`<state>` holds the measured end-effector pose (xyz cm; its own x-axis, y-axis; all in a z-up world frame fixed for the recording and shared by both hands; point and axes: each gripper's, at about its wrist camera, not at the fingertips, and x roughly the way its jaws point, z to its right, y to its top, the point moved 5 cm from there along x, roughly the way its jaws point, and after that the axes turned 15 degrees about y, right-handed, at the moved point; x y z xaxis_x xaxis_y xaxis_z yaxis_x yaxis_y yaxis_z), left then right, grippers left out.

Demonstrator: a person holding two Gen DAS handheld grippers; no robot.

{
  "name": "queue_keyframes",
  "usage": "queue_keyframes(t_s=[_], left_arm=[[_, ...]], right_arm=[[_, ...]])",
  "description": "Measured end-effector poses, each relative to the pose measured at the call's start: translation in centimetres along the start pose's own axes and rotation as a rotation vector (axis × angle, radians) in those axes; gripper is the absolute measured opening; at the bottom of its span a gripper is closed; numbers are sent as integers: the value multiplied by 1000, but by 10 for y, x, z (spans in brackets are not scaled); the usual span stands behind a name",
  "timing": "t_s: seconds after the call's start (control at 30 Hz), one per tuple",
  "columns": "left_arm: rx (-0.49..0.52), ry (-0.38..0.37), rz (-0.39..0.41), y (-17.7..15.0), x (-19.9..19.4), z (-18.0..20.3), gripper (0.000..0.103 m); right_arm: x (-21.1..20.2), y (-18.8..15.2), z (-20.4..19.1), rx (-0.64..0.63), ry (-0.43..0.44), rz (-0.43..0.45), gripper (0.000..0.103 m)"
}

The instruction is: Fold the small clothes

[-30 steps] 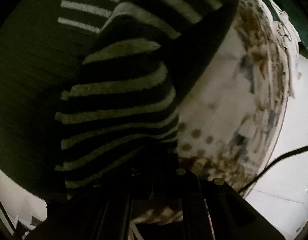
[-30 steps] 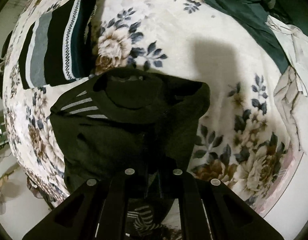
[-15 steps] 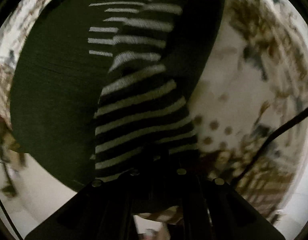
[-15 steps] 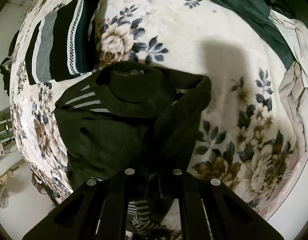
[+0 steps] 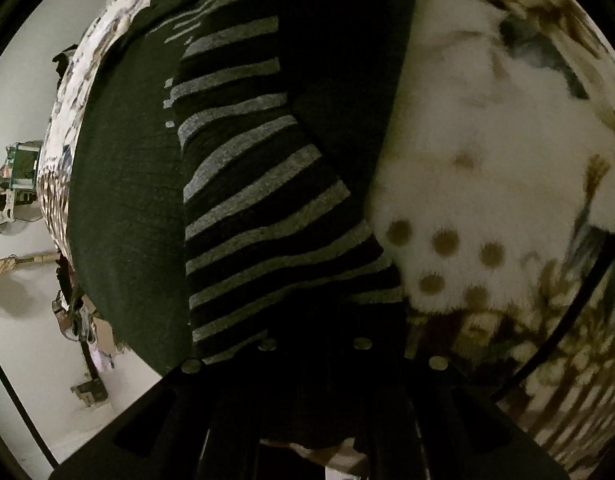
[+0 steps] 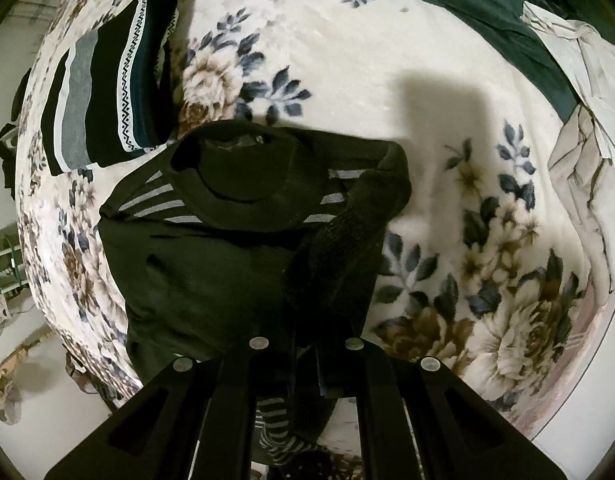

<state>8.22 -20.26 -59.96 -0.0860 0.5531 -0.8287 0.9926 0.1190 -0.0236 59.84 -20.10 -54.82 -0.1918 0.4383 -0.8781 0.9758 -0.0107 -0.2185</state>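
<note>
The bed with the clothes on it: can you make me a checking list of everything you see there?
Surface: flowered blanket, soft and pale.
Job's things: dark sweater with grey stripes, partly folded; folded striped sweater beside it.
Clutter: green cloth and pale garment at the far edge.
Grippers: left gripper shut on the striped sleeve; right gripper shut on the dark sweater.
Cables: black cable at the right.
Surroundings: pale floor, blurred items.

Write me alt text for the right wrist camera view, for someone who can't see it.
The right gripper, pointing steeply down, is shut on a fold of a dark knit sweater with grey stripes lying on a cream floral blanket. A folded black, grey and teal patterned sweater sits upper left; dark green fabric and a pale garment lie upper right.
</note>
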Motion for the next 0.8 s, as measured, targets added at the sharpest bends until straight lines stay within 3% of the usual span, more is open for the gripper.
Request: queue_keyframes(t_s=[0.1, 0.2, 0.33, 0.43, 0.6, 0.7, 0.77, 0.8], left_arm=[[-121, -145, -21, 3, -12, -18, 9], [-151, -151, 2, 7, -16, -31, 10], [-137, -206, -102, 9, 14, -22, 10], [-132, -182, -106, 16, 26, -24, 10], [-46, -26, -62, 13, 24, -8, 10], [-15, 24, -60, 13, 25, -1, 10], [-55, -5, -84, 13, 26, -10, 10], [-140, -73, -80, 13, 24, -23, 10]], right_arm=[[-4, -1, 2, -8, -4, -3, 7], [-12, -1, 8, -6, -2, 0, 7], [-19, 1, 22, 26, 1, 10, 7], [-19, 1, 29, 39, -3, 10, 8], [-16, 0, 23, 23, 5, 9, 7], [-14, 0, 18, 13, 9, 4, 7], [-14, 0, 16, 11, 9, 6, 7], [-14, 0, 16, 10, 11, 5, 7]])
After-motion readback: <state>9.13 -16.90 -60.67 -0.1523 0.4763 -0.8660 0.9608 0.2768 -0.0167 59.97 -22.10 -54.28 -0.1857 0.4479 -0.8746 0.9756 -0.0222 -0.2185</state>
